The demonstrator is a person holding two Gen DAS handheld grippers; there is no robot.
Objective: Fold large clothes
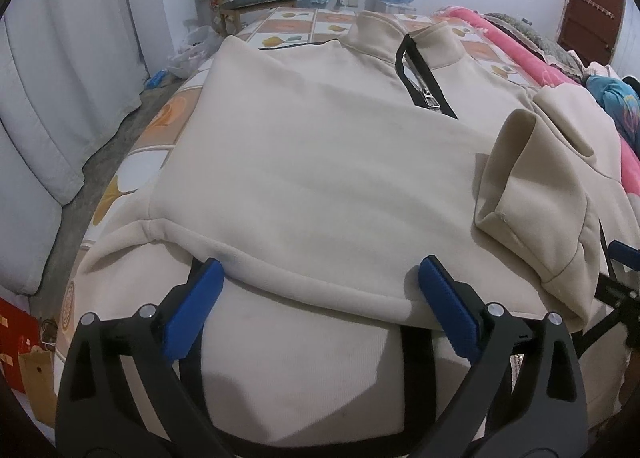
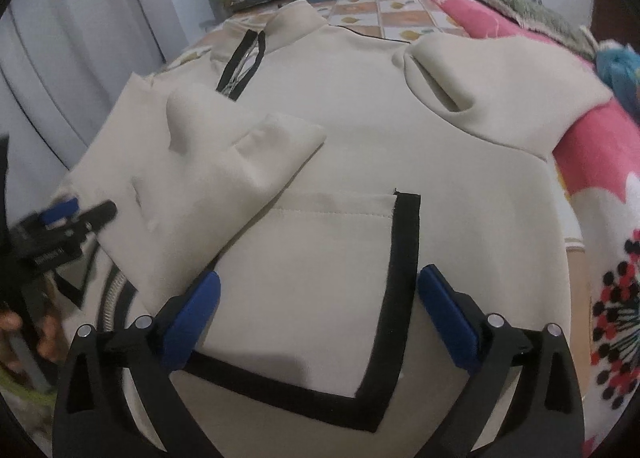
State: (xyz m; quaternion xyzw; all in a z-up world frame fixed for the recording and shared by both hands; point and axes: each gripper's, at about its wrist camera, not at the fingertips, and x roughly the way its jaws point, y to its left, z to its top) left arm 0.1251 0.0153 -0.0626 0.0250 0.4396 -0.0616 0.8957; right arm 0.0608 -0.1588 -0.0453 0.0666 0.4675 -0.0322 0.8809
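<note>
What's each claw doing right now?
Left claw: open, holding nothing, over the folded cream zip-neck sweatshirt.
Right claw: open, empty.

Left tool (image 1: 320,278), right tool (image 2: 318,290), black frames, blue pads, silver screws

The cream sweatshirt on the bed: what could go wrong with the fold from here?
1. The folded sleeve lies bunched and loose on the cream sweatshirt; it may slip open.
2. Both the left gripper and the right gripper are open at the hem, so a grasp could catch one layer only.
</note>
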